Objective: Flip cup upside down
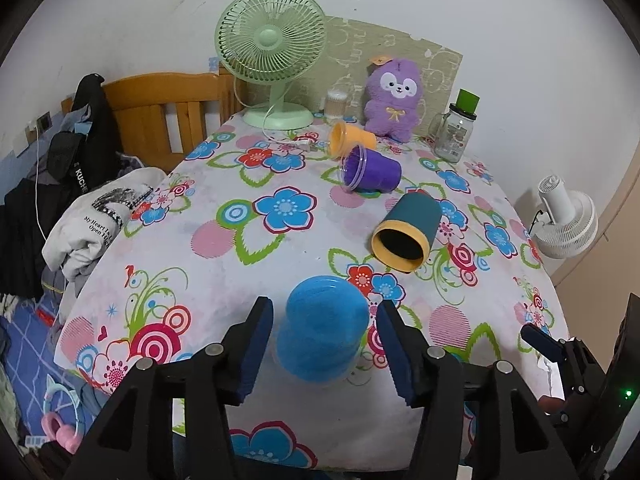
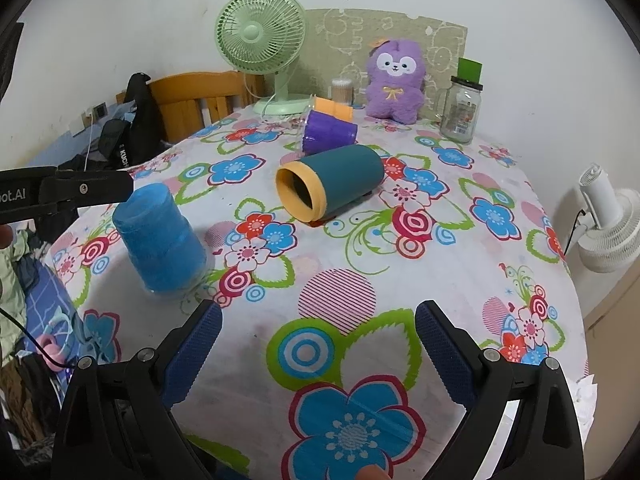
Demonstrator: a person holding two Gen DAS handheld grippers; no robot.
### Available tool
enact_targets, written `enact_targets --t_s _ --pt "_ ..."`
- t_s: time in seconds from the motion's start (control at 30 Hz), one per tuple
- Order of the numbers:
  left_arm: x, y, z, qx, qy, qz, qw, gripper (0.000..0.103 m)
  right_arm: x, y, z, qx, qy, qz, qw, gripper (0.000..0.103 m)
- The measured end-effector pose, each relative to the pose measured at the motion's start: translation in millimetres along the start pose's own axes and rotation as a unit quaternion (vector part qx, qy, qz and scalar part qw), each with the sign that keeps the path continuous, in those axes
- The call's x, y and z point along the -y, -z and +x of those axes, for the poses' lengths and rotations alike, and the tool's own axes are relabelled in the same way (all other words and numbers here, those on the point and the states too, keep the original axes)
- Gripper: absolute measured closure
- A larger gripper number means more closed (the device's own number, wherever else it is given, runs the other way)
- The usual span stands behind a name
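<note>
A blue cup (image 1: 323, 326) stands upside down on the flowered tablecloth, base up. My left gripper (image 1: 324, 336) is open, its jaws on either side of the cup without touching it. The same cup (image 2: 159, 240) shows at the left in the right wrist view, with the left gripper's arm (image 2: 64, 192) just above and left of it. My right gripper (image 2: 318, 344) is open and empty over the table's near part. A teal cup with a yellow rim (image 1: 408, 235) (image 2: 330, 186) lies on its side. A purple cup (image 1: 370, 170) (image 2: 328, 132) and an orange cup (image 1: 350, 139) (image 2: 334, 109) also lie on their sides.
At the back stand a green fan (image 1: 272, 52), a purple plush toy (image 1: 394, 100), a glass jar with a green cap (image 1: 456, 132) and a small swab jar (image 1: 336, 102). Clothes (image 1: 100, 216) lie at the left edge. A white fan (image 1: 564, 220) stands right of the table.
</note>
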State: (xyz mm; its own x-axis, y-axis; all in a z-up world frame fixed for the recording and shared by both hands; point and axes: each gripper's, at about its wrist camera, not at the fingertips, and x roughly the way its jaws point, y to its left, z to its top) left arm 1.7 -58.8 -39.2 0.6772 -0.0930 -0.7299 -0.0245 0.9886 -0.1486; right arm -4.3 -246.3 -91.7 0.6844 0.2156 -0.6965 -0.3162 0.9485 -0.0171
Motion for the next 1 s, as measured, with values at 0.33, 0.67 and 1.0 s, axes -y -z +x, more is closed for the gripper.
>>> enact_targets --t_s 0.33,0.67,1.0 --pt "-7 -1 0 -0.003 0.004 -0.007 1.0000 0.022 -8 -10 1 -0.001 0.006 -0.009 1.000 0.005" --pt "-8 -5 -4 0.005 0.006 -0.008 0.9999 0.014 -13 -37 -11 0.025 0.017 -0.009 1.000 0.005" --pt "-20 -16 -21 0.035 0.001 -0.018 0.9992 0.013 -23 -69 -38 0.079 0.026 -0.017 0.996 0.005"
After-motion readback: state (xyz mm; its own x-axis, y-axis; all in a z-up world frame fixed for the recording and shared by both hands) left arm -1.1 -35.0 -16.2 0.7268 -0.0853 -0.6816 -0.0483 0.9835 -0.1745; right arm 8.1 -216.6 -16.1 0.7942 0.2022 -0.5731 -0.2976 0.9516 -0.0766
